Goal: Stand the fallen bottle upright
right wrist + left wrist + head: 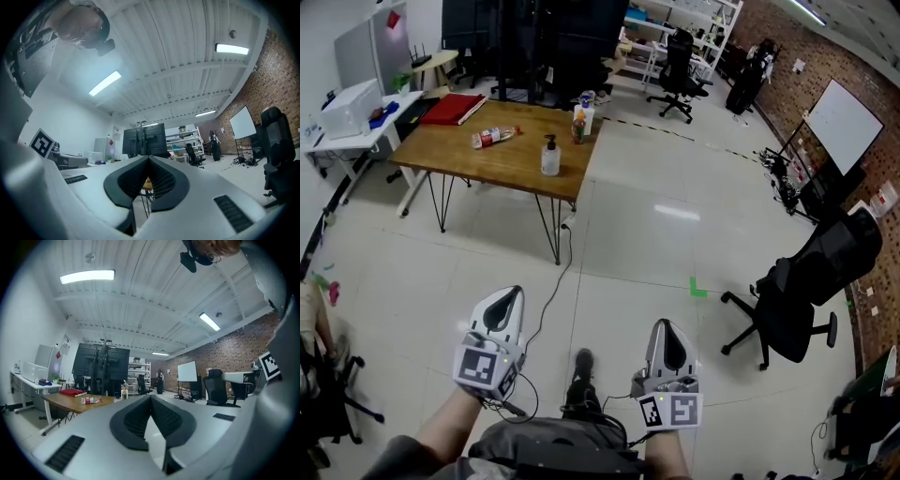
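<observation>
Facing the wooden surface (478,161) at eleven o'clock, you stand well back across bare floor (656,244). The fallen bottle (495,137) lies on its side toward the surface's middle, its label too small to read. Your left tool (508,292) and right tool (664,326) point forward, jaws pinched together on nothing. An office chair (802,300) sits at three o'clock.

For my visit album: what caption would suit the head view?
The left gripper and right gripper, shut and empty, well short of the wooden table where a bottle lies on its side.
</observation>
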Motion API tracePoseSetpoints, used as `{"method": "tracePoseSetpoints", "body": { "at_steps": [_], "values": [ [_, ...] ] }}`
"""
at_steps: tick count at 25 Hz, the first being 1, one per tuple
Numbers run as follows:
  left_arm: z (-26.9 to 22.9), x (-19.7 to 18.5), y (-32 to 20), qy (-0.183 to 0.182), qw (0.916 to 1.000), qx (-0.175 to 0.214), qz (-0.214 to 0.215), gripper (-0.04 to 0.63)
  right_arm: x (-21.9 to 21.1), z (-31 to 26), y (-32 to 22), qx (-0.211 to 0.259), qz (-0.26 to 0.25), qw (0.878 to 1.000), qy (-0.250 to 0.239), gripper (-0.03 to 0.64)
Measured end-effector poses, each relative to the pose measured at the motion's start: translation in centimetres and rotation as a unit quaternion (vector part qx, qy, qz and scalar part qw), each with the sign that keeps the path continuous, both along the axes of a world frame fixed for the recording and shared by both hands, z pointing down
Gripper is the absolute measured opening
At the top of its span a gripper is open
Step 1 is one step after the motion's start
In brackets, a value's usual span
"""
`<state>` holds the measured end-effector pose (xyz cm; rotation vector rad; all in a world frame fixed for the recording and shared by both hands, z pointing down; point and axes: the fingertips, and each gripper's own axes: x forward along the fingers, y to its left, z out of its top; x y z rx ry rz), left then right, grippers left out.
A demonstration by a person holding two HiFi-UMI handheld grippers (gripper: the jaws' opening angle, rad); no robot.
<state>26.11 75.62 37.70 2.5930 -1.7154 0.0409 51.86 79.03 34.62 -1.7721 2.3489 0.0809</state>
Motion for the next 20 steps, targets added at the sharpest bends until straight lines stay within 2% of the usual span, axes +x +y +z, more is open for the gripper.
{"method": "tracePoseSetpoints", "body": {
  "at_steps": [5,12,20],
  "values": [
    [0.1,2.1,-7.4,-0.004,0.9999,-0.002,-0.016,0.032,2.4,-0.1,-8.7,0.005,-0.016,1.0,-0.01,0.009],
    [-0.1,7.3,-18.4,-0.009,0.9997,-0.01,-0.018,0.032,7.2,-0.2,-20.2,-0.002,-0.028,1.0,-0.013,0.009],
    [0.7,12.2,-28.3,-0.007,0.9996,-0.021,-0.018,0.032,12.0,0.3,-30.6,-0.01,-0.027,0.999,-0.016,0.009]
  ]
}}
